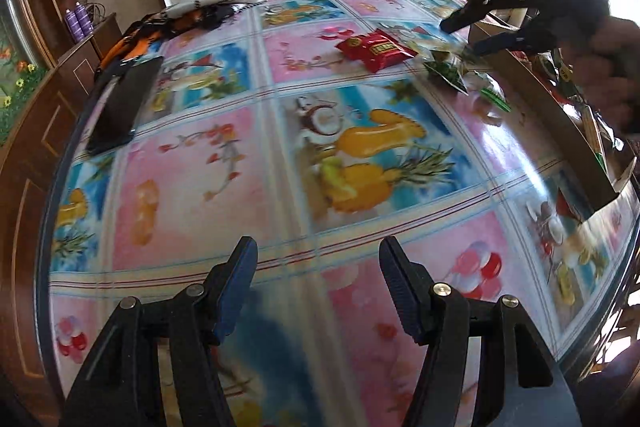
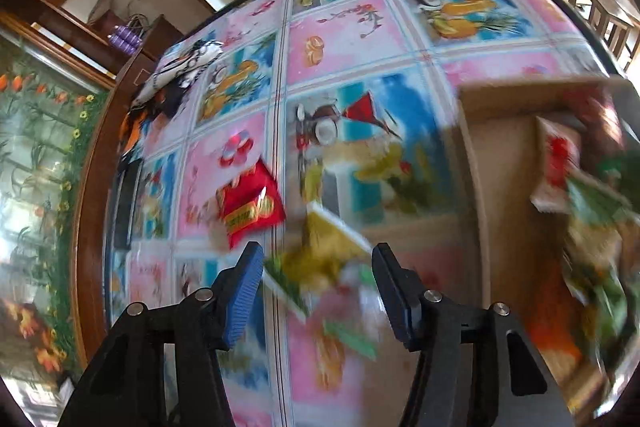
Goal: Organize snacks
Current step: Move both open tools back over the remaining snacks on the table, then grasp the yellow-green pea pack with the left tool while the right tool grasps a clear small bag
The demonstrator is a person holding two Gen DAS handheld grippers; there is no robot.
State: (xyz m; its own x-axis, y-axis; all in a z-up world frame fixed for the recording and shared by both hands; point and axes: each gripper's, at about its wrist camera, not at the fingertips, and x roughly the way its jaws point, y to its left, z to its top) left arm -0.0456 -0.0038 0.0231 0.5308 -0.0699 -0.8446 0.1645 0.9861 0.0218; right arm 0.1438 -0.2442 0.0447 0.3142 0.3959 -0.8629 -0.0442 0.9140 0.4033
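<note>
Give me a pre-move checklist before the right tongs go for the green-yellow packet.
1. Right tongs open: ok, jaws apart, nothing pressed between the pads.
2. Green-yellow packet lined up between the jaws: ok in the right wrist view, though blurred; contact cannot tell.
3. Red packet out of the way: ok, it lies apart, up and left of the target.
4. Cardboard box ready to receive: ok, open, with packets already inside.
5. Left tongs out of the way: ok, open and empty over bare tablecloth.
6. Packet lying singly: cannot tell, blur hides whether another wrapper overlaps it.
</note>
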